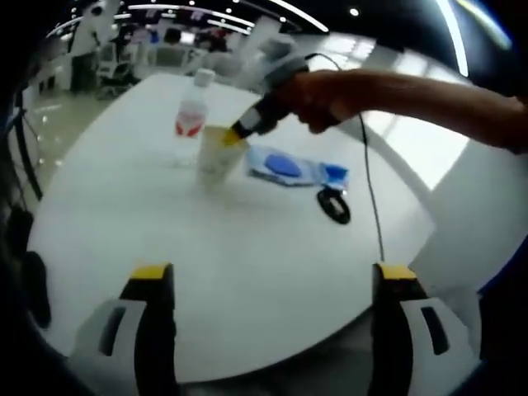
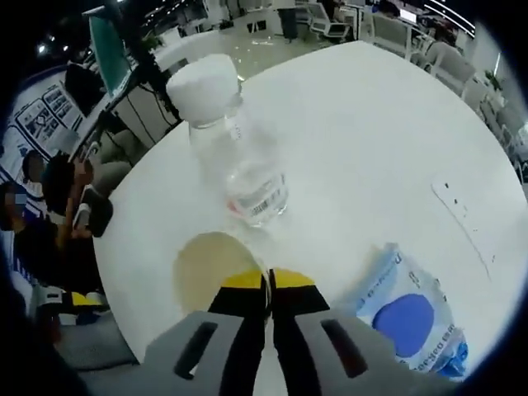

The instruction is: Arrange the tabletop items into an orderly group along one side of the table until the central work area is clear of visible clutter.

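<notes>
1. My right claw (image 2: pixel 268 280) pinches the cup (image 1: pixel 219 153) rim at frame centre, beside the bottle (image 1: pixel 191 115).
2. My left claw (image 1: pixel 272 280) gapes empty, low in frame.
3. Blue packet (image 1: pixel 289 167) and black ring (image 1: pixel 334 205) remain ungrouped.

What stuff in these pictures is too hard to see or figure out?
- Bottle label words: too blurred in the right gripper view.
- Cup inside: the right claw, shut on its rim, covers part of it.
- Blue packet print: partly cut off by the right gripper view's edge, letters too small.
- Black ring-shaped thing in the left gripper view: too blurry to name.
- Left claw: open, holding nothing.
</notes>
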Tool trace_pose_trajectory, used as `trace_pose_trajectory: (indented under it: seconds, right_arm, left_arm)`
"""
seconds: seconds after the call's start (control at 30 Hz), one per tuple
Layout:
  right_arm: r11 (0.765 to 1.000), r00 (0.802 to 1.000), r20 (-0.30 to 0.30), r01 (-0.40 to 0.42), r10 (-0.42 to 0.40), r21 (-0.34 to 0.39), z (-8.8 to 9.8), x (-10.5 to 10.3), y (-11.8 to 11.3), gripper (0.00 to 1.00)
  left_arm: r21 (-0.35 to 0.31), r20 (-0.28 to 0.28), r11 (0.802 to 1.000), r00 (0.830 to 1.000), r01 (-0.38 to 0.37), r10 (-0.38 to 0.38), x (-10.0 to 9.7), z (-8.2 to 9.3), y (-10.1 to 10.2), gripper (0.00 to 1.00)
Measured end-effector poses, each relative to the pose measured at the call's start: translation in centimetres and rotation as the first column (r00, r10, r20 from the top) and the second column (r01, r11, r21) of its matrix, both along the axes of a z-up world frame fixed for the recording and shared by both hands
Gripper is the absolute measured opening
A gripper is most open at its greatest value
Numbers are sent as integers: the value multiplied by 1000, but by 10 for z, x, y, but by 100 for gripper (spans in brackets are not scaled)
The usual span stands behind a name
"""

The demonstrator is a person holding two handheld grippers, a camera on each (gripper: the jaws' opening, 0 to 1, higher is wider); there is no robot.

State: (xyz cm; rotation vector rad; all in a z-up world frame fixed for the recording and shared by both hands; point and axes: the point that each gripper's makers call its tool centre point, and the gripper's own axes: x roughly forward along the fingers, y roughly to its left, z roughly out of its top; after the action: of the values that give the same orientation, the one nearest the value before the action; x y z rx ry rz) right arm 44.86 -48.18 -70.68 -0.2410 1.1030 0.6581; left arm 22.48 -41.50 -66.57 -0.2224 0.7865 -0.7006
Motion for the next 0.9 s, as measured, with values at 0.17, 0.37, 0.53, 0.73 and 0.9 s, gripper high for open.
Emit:
trace_pose_trajectory:
  seconds: [0.17, 0.37, 0.53, 0.73, 0.9]
  right_arm:
    - [998, 998, 35, 55, -54, -14, 10, 19, -24, 0]
    - [992, 990, 58, 126, -125, -11, 15, 48, -46, 0]
    - [989, 987, 61, 147, -146, -17, 15, 47, -53, 0]
    - [983, 982, 62, 178, -176, -35, 12, 56, -61, 0]
    - [980, 981, 51, 192, -190, -46, 9, 55, -63, 0]
  left_arm:
    - [9, 3, 1000, 1000, 5, -5, 0, -1, 1, 96]
    - [6, 6, 1000, 1000, 3, -3, 1, -1, 1, 96]
    - [12, 7, 1000, 1000, 11, -11, -1, -2, 0, 97]
    - [22, 10, 1000, 1000, 19, -19, -3, -1, -3, 97]
    - [30, 17, 999, 1000, 21, -22, -2, -2, -2, 98]
